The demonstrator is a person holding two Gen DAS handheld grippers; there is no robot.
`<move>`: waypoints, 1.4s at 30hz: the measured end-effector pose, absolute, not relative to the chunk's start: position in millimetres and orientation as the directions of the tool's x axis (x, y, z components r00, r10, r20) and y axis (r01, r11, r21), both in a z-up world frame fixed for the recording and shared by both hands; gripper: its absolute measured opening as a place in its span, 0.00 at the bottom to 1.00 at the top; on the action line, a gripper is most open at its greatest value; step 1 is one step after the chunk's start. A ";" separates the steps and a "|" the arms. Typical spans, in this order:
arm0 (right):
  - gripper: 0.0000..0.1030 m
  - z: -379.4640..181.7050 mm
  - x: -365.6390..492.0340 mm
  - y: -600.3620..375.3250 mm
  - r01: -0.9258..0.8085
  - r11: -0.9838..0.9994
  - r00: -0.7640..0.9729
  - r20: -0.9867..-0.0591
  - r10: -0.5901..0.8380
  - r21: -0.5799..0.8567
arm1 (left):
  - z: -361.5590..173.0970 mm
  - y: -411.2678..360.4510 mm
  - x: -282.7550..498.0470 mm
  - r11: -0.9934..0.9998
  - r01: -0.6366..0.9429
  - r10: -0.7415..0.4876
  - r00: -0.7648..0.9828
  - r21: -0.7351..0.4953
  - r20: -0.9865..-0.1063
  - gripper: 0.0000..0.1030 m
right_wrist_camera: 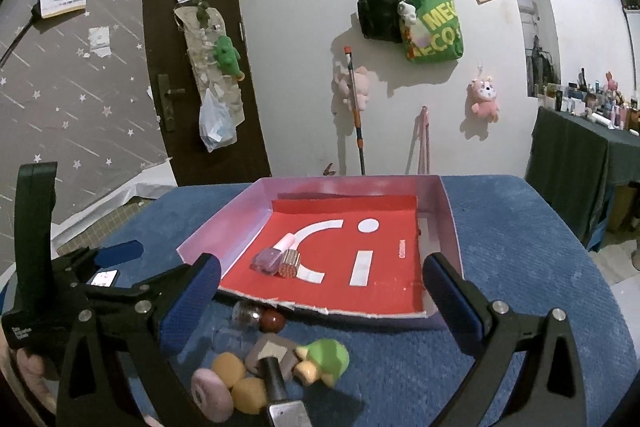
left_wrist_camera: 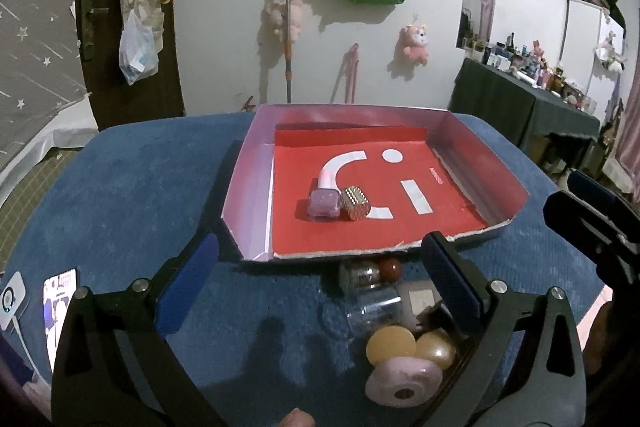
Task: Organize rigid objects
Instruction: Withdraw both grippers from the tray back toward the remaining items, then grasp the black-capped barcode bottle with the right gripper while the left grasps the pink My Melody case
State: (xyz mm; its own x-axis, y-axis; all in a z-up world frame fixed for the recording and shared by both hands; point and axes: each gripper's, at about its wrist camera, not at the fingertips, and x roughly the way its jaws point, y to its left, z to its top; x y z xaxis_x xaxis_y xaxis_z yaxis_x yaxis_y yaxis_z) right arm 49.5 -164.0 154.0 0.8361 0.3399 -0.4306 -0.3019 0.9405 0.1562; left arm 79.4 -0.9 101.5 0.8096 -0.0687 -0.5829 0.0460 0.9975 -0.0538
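Nail polish bottle (left_wrist_camera: 323, 202) lies flat in red-floored tray (left_wrist_camera: 256, 187), white cap pointing to far wall, long axis front-to-back. Studded metallic cylinder (left_wrist_camera: 354, 202) touching its right side. One of each. Loose pile (right_wrist_camera: 256, 367) on blue fuzzy tabletop (left_wrist_camera: 120, 195) by tray's near edge. Left claw (left_wrist_camera: 316, 291), right claw (right_wrist_camera: 320, 299): both spread apart, empty.

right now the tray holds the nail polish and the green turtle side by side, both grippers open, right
Not quite. Beside the nail polish in the tray lies a studded gold block; the right wrist view shows the green turtle on the blue cloth outside. Both the left gripper and right gripper are open.
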 end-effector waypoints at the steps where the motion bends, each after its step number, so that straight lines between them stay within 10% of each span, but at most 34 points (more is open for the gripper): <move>1: 1.00 152.9 47.0 -164.2 -0.300 0.941 0.836 -0.431 0.340 0.159 | 100.7 -1.1 77.9 0.998 0.045 -0.067 0.809 -0.052 -0.584 1.00; 42: 0.70 103.6 -6.9 -162.6 -0.318 0.932 0.785 -0.503 0.362 0.175 | 54.0 -7.6 28.2 0.996 0.067 -0.086 0.726 -0.053 -0.682 1.00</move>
